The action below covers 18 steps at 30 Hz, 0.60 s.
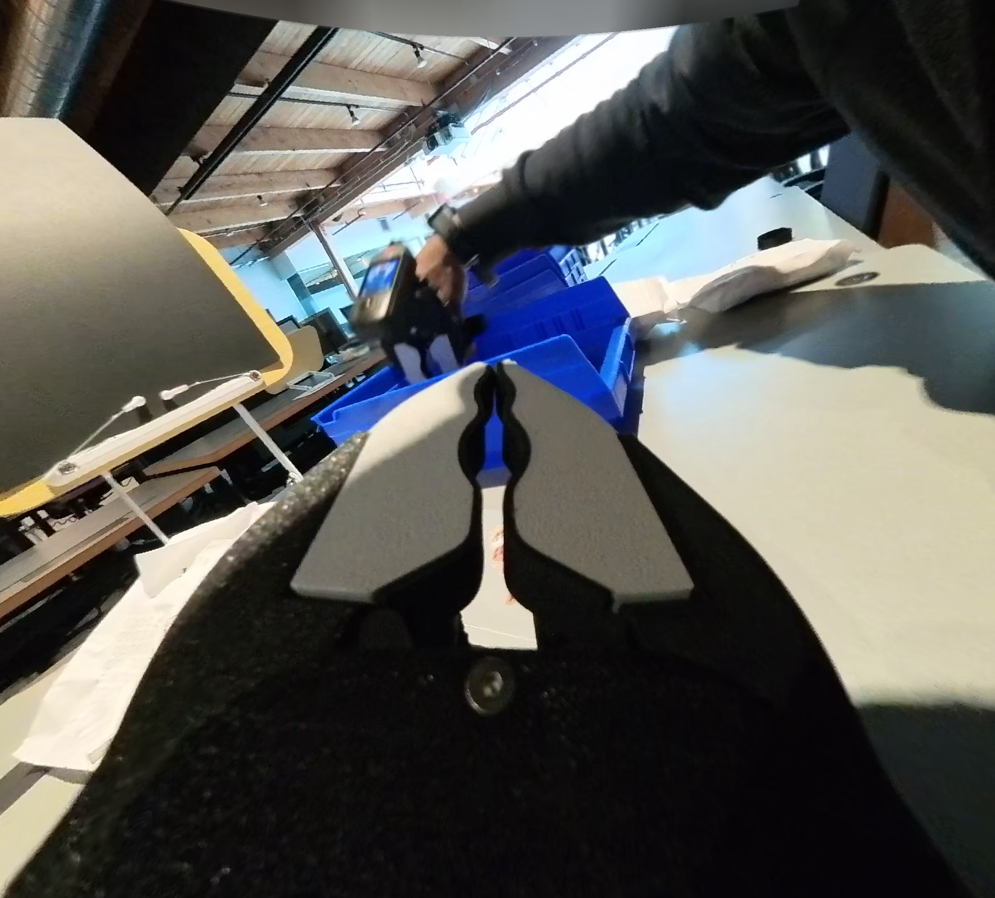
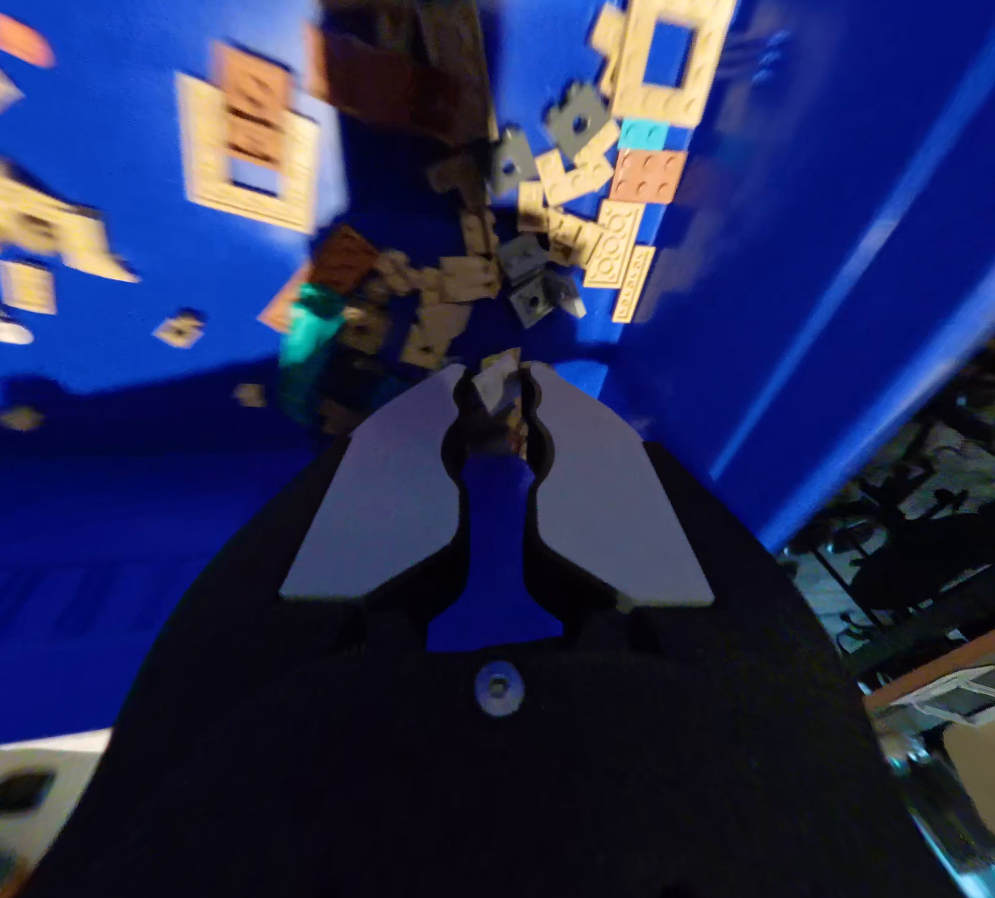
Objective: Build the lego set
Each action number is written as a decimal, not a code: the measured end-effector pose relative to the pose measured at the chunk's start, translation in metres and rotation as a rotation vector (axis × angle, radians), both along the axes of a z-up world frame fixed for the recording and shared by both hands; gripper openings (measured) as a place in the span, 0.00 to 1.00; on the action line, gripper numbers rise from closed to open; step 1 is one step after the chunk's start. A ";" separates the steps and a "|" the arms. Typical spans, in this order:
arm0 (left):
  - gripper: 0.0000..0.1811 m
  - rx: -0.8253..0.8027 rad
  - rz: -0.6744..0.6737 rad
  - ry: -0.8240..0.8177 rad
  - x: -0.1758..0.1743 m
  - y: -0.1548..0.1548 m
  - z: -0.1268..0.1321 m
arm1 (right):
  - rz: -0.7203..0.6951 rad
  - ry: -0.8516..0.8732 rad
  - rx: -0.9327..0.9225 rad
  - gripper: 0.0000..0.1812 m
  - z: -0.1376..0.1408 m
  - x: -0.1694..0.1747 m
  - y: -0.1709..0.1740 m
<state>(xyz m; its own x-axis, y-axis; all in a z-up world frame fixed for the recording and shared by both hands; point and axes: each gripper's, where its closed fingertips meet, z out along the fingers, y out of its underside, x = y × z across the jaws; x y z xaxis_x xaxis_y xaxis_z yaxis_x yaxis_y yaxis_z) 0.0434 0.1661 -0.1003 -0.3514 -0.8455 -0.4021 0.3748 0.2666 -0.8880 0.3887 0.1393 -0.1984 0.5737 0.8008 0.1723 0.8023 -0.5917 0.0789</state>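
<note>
Right now: picking parts, my read is the build itself hasn't visibly started.
Right gripper [image 2: 498, 377]: down inside the blue bin [image 2: 807, 172], jaws narrow, pinching a small pale piece [image 2: 495, 382] at the tips. Piece sits tilted between the tips; shape too blurred to call.
Why there: I keep it low in the bin because the loose parts lie on the bin floor, just beyond the tips.
Lego pieces [image 2: 581, 172]: scattered heap of tan plates, grey plates with holes, brown bits, one teal figure [image 2: 312, 328] to the left. Tan frame [image 2: 673, 48] lies far right against the bin wall; another tan frame [image 2: 247, 145] on the left, blurred.
Left gripper [image 1: 494, 377]: jaws closed tip to tip, nothing between them, hanging over the grey table [image 1: 780, 495], near side of the bins.
Why there: parked clear, I guess, to leave the bin to the other hand.
Left view extras: right gripper [image 1: 425, 355] shows far off dipping into the bin [image 1: 538, 366], dark sleeve [image 1: 673, 145] above; white paper [image 1: 134, 630] lies near left on the table.
Risk: tilted grip may slip when lifted.
</note>
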 end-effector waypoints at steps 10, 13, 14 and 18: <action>0.00 -0.271 0.066 0.001 0.004 0.046 0.024 | 0.206 0.286 0.466 0.09 0.107 -0.258 -0.028; 0.00 -0.308 0.083 -0.011 0.003 0.054 0.028 | 0.261 0.377 0.506 0.09 0.079 -0.351 -0.027; 0.00 -0.307 0.087 -0.018 0.002 0.055 0.030 | 0.265 0.427 0.493 0.08 0.062 -0.377 -0.027; 0.00 -0.275 0.097 -0.041 -0.001 0.050 0.033 | 0.145 0.563 0.459 0.09 0.000 -0.428 -0.013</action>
